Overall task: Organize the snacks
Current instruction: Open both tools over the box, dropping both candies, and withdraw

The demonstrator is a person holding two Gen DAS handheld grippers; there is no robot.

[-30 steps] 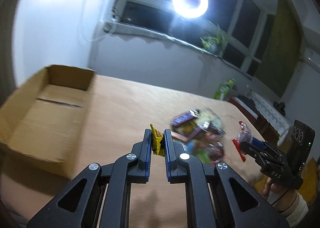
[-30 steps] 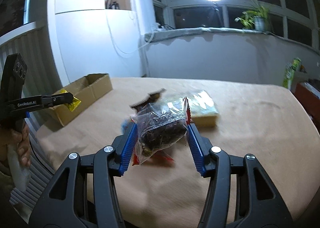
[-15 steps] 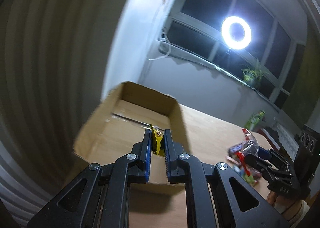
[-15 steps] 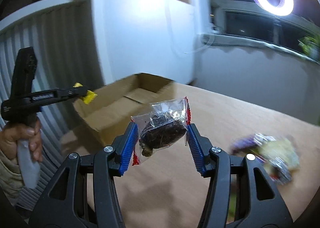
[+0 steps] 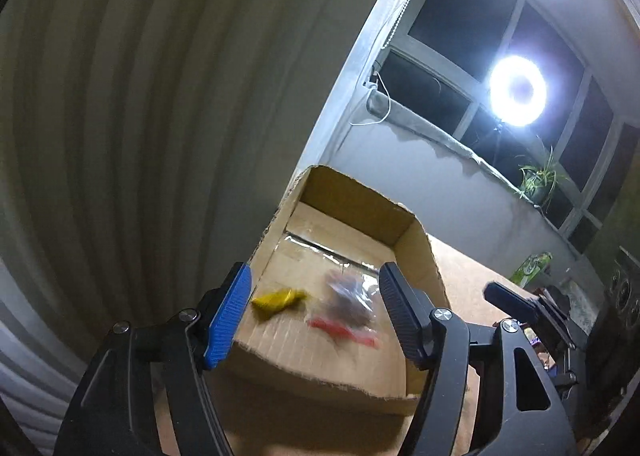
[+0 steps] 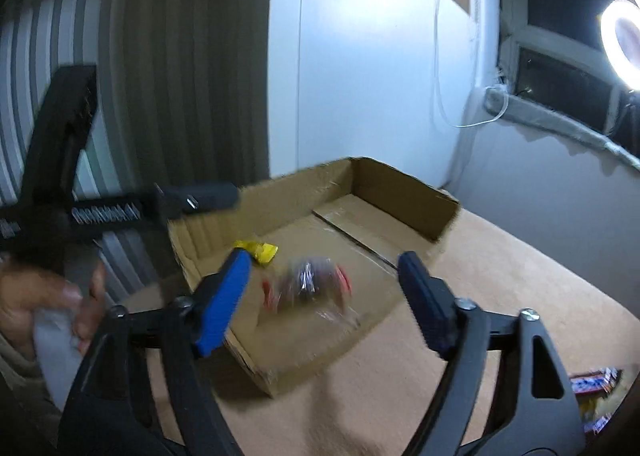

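Your cardboard box (image 5: 416, 240) sits at the desk (image 6: 500, 296) corner, close to the ribbed wall (image 5: 120, 136); open desk lies on the box's far side from that wall. Inside, the yellow packet (image 5: 276, 299) lies near the wall-side flap, its long axis across the box. The clear bag (image 5: 350, 302) with red edges is blurred beside it. Your left tongs (image 5: 316, 316) and right tongs (image 6: 324, 296) are both opening wide above the box, pads touching neither snack.
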